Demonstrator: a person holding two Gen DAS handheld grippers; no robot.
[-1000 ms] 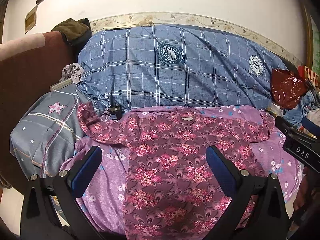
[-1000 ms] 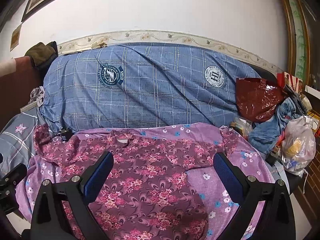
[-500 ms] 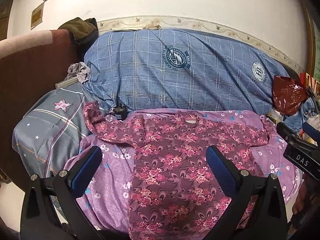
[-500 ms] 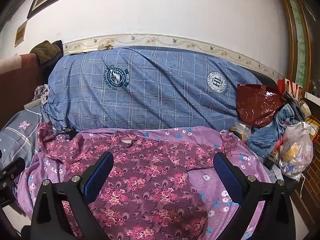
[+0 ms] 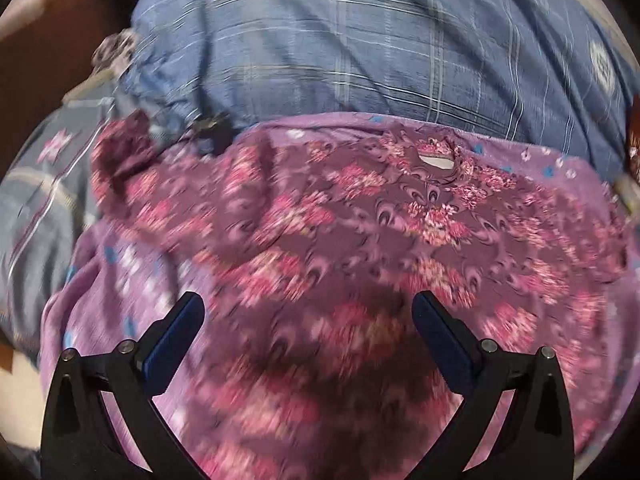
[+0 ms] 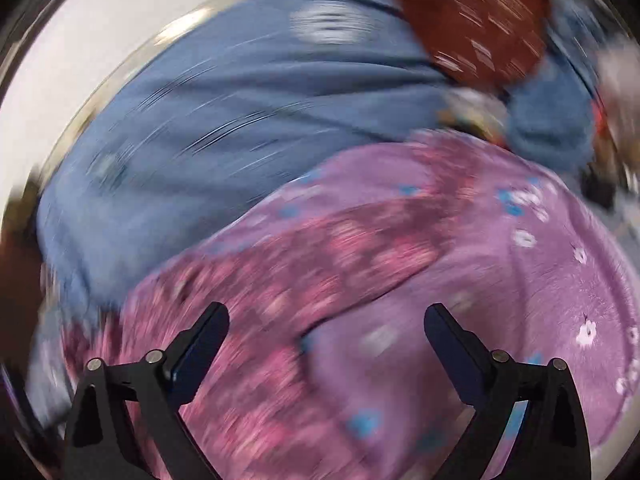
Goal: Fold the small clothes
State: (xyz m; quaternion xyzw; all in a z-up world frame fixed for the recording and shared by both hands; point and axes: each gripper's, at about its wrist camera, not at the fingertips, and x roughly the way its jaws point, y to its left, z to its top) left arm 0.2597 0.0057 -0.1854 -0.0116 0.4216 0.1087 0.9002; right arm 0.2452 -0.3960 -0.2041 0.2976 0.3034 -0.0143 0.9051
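A maroon long-sleeved top with pink flowers [image 5: 360, 248] lies spread flat on a lilac flowered sheet [image 5: 120, 280], neckline toward the back and sleeves out to both sides. My left gripper [image 5: 308, 312] hangs open just above the top's left chest, nothing between its fingers. In the blurred right wrist view, my right gripper [image 6: 326, 320] hovers over the garment's right side, where the sleeve [image 6: 360, 240] meets the lilac sheet [image 6: 520, 300]. Its jaws stand wide and are closing slightly, with no cloth between the pads.
A big blue checked duvet [image 5: 360, 52] is rolled up behind the top. A grey star-patterned pillow [image 5: 36, 200] lies at the left beside a brown headboard [image 5: 52, 40]. A dark red plastic bag [image 6: 480, 28] and blue clothes [image 6: 552, 120] pile up at the right.
Both grippers have dropped toward the top and moved in; it fills far more of each view. The right view has rolled and blurred. The top lies as before.
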